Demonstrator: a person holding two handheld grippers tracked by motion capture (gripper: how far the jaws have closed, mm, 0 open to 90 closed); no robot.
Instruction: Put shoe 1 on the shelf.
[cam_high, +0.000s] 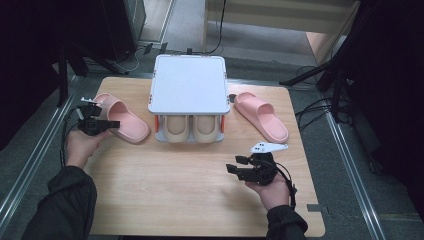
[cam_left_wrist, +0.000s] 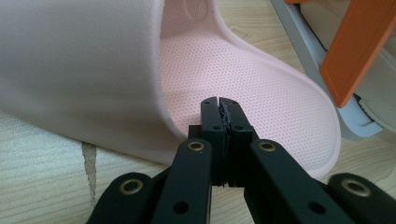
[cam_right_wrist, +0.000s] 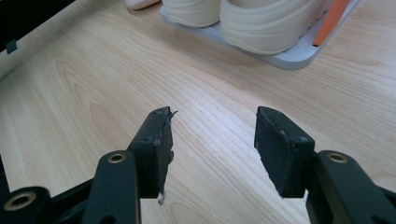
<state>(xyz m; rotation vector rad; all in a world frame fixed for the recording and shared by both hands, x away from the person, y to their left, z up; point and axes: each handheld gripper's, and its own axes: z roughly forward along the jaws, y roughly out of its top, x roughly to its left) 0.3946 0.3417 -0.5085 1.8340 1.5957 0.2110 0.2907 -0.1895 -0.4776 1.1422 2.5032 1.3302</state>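
Fingers (cam_left_wrist: 218, 108) of the left gripper (cam_left_wrist: 219, 116) are pressed together over the edge of the pink slipper (cam_left_wrist: 261, 88), just beside its strap; whether they pinch the rim or merely meet above it cannot be told from the left gripper view. The slipper's dotted footbed spreads beyond the tips, and the broad pale strap rises at that view's left. In the high view the left gripper (cam_high: 111, 124) sits at this slipper (cam_high: 125, 120), which lies flat on the counter (cam_high: 175, 190) near its left edge, heel end toward the grey shoe rack (cam_high: 189, 82).

Fingers (cam_right_wrist: 156, 140) of the right gripper (cam_right_wrist: 212, 149) stand spread with nothing between them, above bare wood. In the high view the right gripper (cam_high: 239, 165) hovers over the counter's near right part, held by the person's right hand (cam_high: 272, 192), well apart from the rack.

The rack stands at the middle back of the counter, with orange posts (cam_left_wrist: 359, 46) and a flat grey top. A pair of beige slippers (cam_high: 192, 129) sits side by side on its lower shelf. A second pink slipper (cam_high: 262, 116) lies on the counter to the right of the rack, angled.
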